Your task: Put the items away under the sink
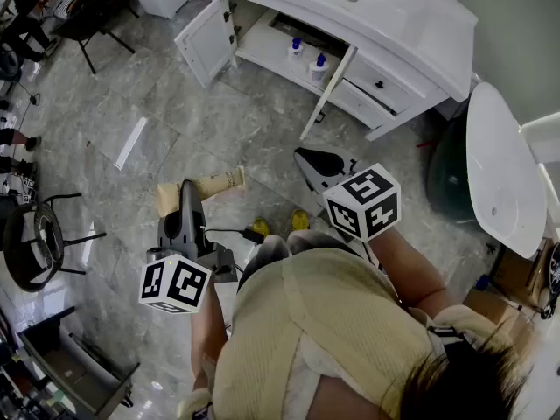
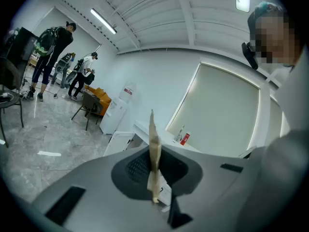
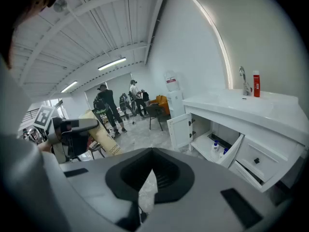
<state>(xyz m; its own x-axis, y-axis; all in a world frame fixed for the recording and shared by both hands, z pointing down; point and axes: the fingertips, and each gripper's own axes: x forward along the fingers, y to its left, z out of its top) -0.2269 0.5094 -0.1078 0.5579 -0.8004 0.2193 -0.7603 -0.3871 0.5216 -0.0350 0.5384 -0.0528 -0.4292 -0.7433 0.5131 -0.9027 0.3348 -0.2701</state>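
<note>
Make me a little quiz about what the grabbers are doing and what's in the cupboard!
1. What does the left gripper hold?
A) a sponge
B) a flat tan packet
C) nothing
2. True or false: the right gripper has its jaws together with nothing between them.
3. Fill in the gap: ___ blue-capped bottles stand inside the open cupboard under the sink.

Key: 1 B. 2 true. 3 two.
</note>
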